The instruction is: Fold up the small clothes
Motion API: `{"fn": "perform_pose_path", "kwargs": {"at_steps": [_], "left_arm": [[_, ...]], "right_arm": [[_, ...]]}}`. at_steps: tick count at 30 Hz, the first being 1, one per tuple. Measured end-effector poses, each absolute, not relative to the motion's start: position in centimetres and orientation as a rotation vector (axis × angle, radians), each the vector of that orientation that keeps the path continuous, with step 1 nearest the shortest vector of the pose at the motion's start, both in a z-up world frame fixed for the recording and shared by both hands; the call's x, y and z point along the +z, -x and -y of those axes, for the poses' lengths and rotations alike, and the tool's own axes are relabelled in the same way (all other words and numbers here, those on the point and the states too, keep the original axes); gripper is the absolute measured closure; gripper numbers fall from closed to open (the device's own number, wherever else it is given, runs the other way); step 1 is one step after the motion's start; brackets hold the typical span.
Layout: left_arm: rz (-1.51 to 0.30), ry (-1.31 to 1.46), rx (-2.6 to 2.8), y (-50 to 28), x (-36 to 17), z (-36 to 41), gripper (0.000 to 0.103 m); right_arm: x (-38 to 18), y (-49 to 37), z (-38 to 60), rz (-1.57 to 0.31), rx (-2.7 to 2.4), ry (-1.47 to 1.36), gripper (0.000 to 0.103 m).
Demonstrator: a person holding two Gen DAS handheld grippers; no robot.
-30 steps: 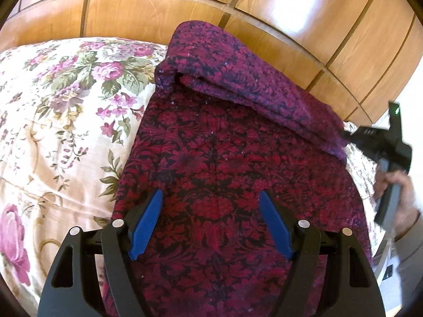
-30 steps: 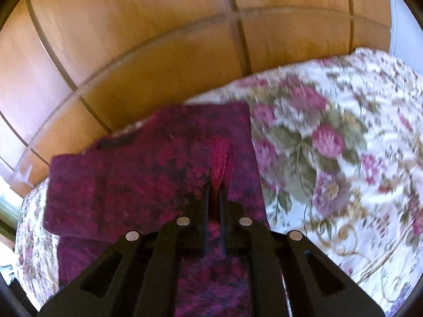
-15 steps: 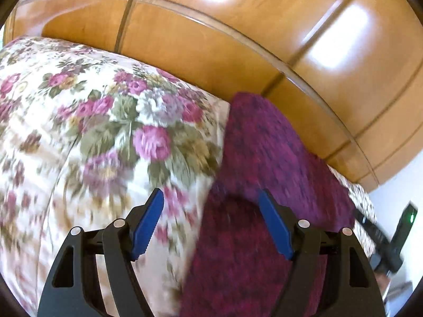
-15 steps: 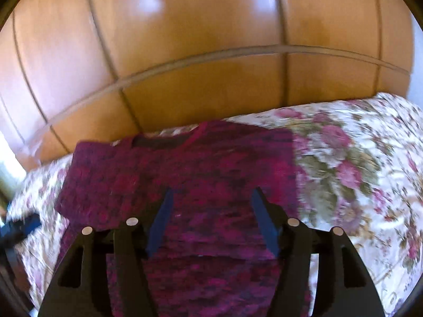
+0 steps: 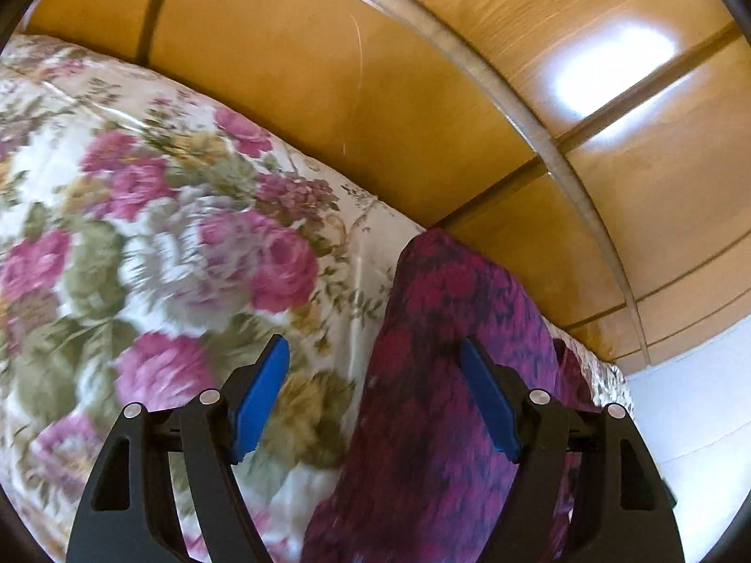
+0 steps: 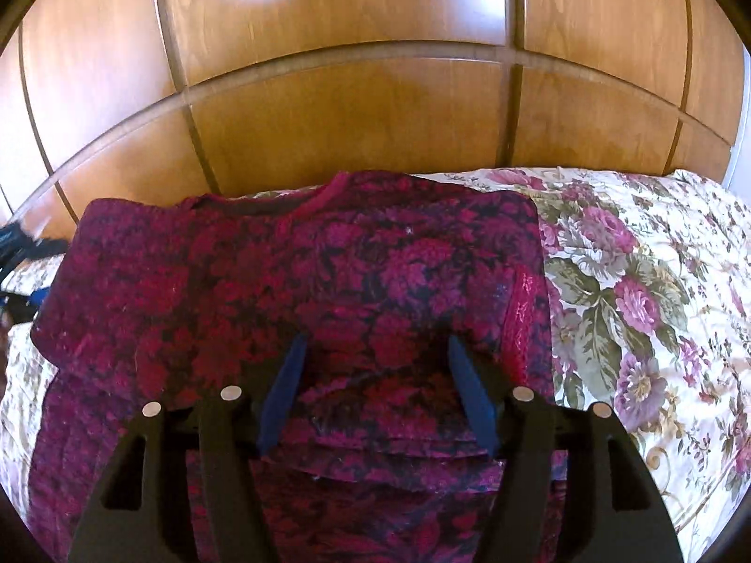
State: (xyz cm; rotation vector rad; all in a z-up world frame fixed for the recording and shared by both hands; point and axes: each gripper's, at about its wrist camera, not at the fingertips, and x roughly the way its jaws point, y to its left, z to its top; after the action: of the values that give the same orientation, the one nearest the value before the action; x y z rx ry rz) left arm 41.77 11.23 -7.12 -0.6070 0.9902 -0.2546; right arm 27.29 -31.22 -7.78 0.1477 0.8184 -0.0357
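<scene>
Wood panelling point(image 6: 356, 108) fills the far side, floral bedspread point(image 6: 647, 309) running up to it. Crimson patterned garment point(image 6: 300, 291) lies folded on the bed, bare quilt to its right. Right gripper point(image 6: 375, 389) hovers wide, holding nothing; left gripper point(image 5: 375, 399) gapes over the garment's left edge.

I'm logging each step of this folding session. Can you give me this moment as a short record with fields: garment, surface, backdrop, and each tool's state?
garment: dark red floral-patterned top, lying on the bed, upper part folded down over the lower part, neckline toward the headboard
surface: floral bedspread, cream with pink roses
backdrop: wooden panelled headboard
left tool: open, holding nothing, over the garment's left edge and bedspread
right tool: open, holding nothing, over the folded garment
image quality: left wrist view motion-blurred
</scene>
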Motion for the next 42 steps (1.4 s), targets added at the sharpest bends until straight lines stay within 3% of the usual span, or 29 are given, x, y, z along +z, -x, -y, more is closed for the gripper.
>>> {"fn": "perform_pose_path", "kwargs": {"at_steps": [1,3,10,19,26,34,35,37,42], "left_arm": [[-1.000,0.599,-0.261,-42.5,-7.3,-10.7,0.049],[-0.989,0.538,-0.241,-42.8,-6.9,-9.6,0.066],[-0.902,0.059,-0.023,-40.8,-8.2,-4.4,0.064],[-0.745,0.080,-0.063,-34.4,-4.0,-4.3,0.064],[-0.812,-0.058,-0.075,-34.9,-7.9,-0.7,0.062],[-0.773,0.050,-0.117,-30.4,-4.0,-1.7,0.062],[-0.765,0.057,-0.126,-29.6,-3.6,-1.8,0.061],[-0.740,0.074,-0.144,-27.8,-2.6,-2.0,0.046],[-0.720,0.076,-0.157,-24.7,-1.6,-2.2,0.045]], "right_arm": [[-7.9,-27.3,31.4,-0.819,-0.034,-0.158,0.040],[-8.1,-27.5,31.7,-0.820,-0.031,-0.164,0.040],[-8.7,-27.9,31.0,-0.827,-0.059,-0.104,0.040],[-8.9,-28.0,30.6,-0.818,-0.069,-0.083,0.038],[-8.9,-28.1,30.4,-0.819,-0.075,-0.068,0.038],[-8.9,-27.9,30.4,-0.808,-0.074,-0.070,0.037],[-8.9,-27.9,30.4,-0.808,-0.075,-0.068,0.037],[-8.9,-27.8,30.3,-0.806,-0.077,-0.063,0.037],[-8.7,-27.5,30.1,-0.800,-0.085,-0.050,0.034]]}}
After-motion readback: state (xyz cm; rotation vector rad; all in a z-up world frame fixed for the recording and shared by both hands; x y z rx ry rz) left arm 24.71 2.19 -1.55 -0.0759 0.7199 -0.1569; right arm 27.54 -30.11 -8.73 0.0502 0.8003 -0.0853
